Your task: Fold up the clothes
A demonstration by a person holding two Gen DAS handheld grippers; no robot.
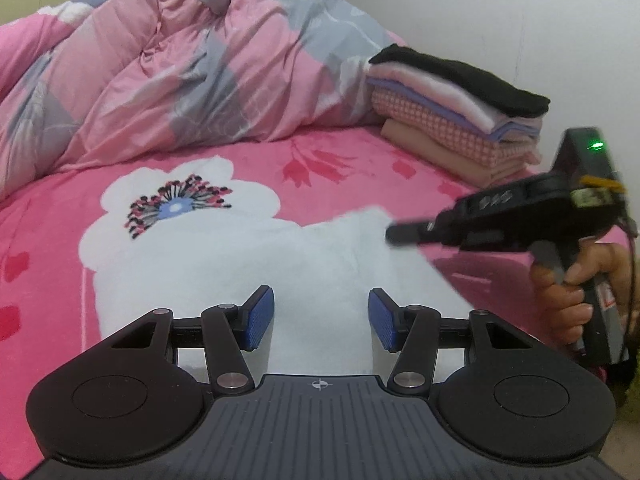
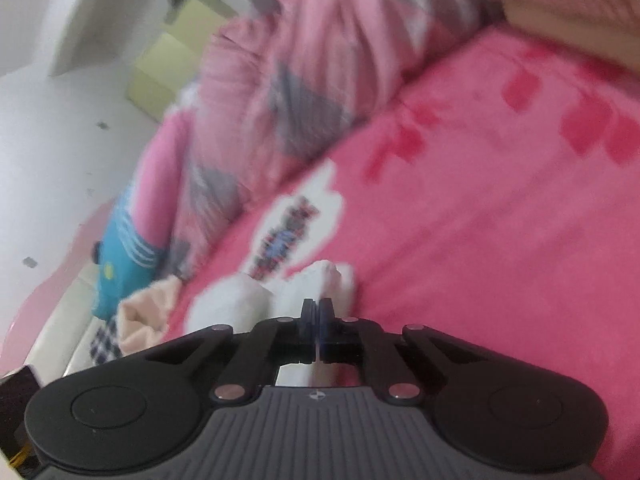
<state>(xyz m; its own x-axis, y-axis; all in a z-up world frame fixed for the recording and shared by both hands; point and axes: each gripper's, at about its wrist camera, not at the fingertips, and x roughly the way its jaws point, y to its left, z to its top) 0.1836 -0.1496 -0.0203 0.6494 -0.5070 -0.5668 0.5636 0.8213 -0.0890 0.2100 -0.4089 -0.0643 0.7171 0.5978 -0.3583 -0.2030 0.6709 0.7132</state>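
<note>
On the pink bed (image 1: 60,240), we've got the right gripper (image 2: 318,308) clenched on the white garment (image 1: 280,256) while the left gripper (image 1: 321,316) hangs released, so one-sided pulling could skew the fold.

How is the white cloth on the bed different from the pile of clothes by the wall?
The white cloth lies low and spread out on the pink bedsheet; the pile of clothes is folded and stacked high. The white cloth is one plain colour; the pile of clothes has black, pale pink, checked and beige layers. The white cloth is right by the left gripper and right gripper; the pile sits farther back. Both rest on the bedsheet.
</note>
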